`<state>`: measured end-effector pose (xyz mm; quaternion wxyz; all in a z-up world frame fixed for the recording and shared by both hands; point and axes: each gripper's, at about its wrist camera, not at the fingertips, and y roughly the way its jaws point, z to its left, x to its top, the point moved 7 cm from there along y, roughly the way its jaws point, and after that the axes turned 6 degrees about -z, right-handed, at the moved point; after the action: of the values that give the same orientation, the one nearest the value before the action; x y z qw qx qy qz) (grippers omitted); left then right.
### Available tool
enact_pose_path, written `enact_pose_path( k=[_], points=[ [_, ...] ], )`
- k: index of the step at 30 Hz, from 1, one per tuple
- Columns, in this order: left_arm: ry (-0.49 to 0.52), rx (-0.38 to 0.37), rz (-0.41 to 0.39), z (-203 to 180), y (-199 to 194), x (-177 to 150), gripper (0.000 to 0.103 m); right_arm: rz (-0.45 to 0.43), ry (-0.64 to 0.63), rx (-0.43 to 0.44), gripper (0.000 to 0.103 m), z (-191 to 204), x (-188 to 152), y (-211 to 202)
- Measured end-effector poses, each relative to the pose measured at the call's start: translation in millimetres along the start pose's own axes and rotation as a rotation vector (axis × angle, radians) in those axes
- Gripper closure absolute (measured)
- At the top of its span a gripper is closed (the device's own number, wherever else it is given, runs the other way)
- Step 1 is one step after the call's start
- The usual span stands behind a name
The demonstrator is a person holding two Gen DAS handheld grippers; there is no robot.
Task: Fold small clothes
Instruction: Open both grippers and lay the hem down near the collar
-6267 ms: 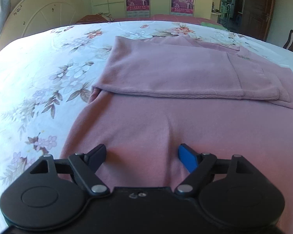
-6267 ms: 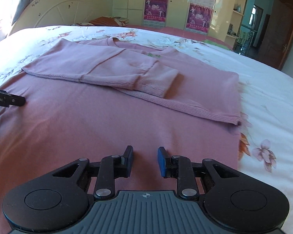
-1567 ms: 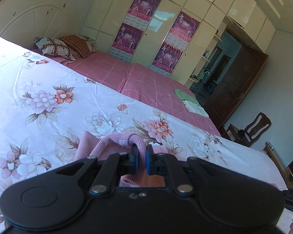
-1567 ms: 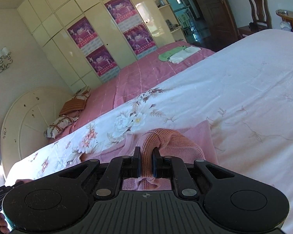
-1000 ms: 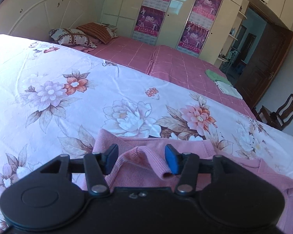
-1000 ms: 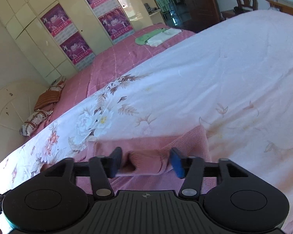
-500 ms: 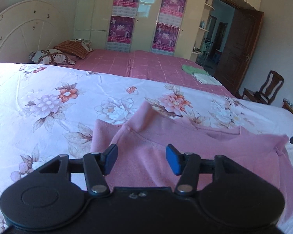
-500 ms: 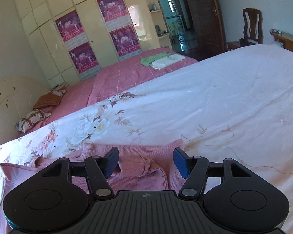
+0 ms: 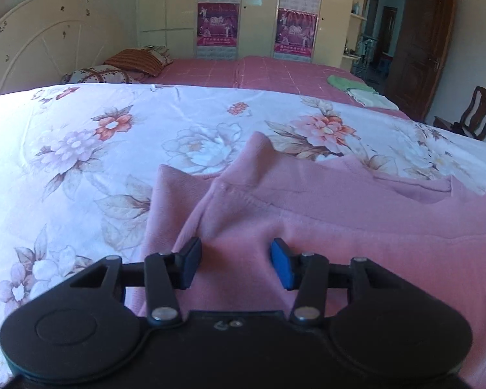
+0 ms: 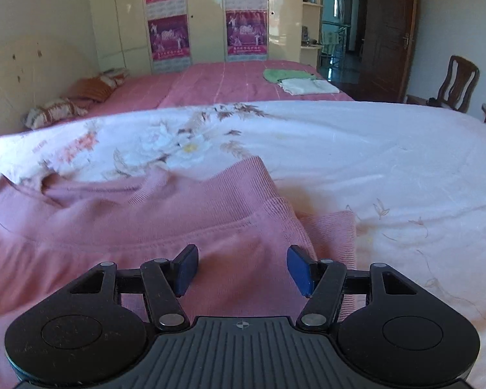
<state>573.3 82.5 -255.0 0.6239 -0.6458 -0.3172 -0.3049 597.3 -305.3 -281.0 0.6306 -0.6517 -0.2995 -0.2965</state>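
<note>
Left wrist view: the left gripper (image 9: 235, 261) hangs low over a pink sweater (image 9: 340, 227) lying on the flowered sheet (image 9: 81, 149) of the bed. Its jaws stand apart and are closing, with a raised fold of the sweater between them; the pads do not press on the cloth. The sweater's folded edge ends toward the left side of the sheet, with a peak of cloth sticking up at its far edge. Beyond the sheet lies a pink bedspread (image 9: 259, 71) carrying pillows (image 9: 113, 68), and behind that stands a cupboard with posters (image 9: 220, 22)

Right wrist view: the right gripper (image 10: 241, 267) is spread wide above the sweater (image 10: 145, 220) near its right edge, pads clear of the cloth, nothing held. The ribbed hem sticks out toward the bare white part of the sheet (image 10: 372, 168). Folded green and white cloths (image 10: 295, 81) rest on the bedspread beyond the sheet, and a wooden chair (image 10: 457, 81) stands to the sheet's right
</note>
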Motion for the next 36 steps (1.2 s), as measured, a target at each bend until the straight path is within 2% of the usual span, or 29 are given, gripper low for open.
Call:
enact_pose_path(
  k=[2,5,8,10,14,19,23,26,27,29,31,33,36],
  points=[
    [0.022,-0.001,-0.007,1,-3,-1,0.056,-0.018,-0.025,0.006,0.042,-5,-9,2],
    [-0.002,-0.008,0.0,-2,-9,4,0.06,-0.013,-0.019,-0.002,0.042,-3,-8,0],
    [0.07,-0.069,-0.037,-23,-22,14,0.056,-0.054,0.035,0.105,0.042,9,6,-12],
    [0.108,-0.116,-0.028,-42,-20,18,0.054,-0.076,0.014,0.139,0.042,25,17,-16],
    [0.149,-0.167,-0.01,-74,-9,20,0.053,-0.054,-0.03,0.242,0.042,72,27,-7],
    [0.165,-0.187,0.01,-94,2,10,0.056,-0.031,-0.105,0.32,0.042,120,23,4],
    [0.144,-0.137,-0.015,-91,13,9,0.054,-0.03,-0.217,0.284,0.046,139,13,18],
    [0.138,-0.091,-0.027,-90,24,16,0.055,-0.06,-0.232,0.265,0.047,143,16,26],
    [0.141,-0.083,-0.029,-90,27,18,0.055,-0.072,-0.223,0.258,0.052,143,18,29],
    [0.136,-0.069,-0.034,-90,34,22,0.055,-0.084,-0.211,0.213,0.075,141,26,39],
    [0.107,-0.059,-0.039,-87,35,25,0.057,-0.074,-0.176,0.222,0.075,140,30,48],
    [0.061,-0.07,-0.051,-83,26,28,0.06,-0.063,-0.184,0.231,0.074,139,34,48],
    [0.079,-0.149,-0.085,-87,-4,29,0.059,-0.078,-0.077,0.295,0.074,125,43,26]
  ],
)
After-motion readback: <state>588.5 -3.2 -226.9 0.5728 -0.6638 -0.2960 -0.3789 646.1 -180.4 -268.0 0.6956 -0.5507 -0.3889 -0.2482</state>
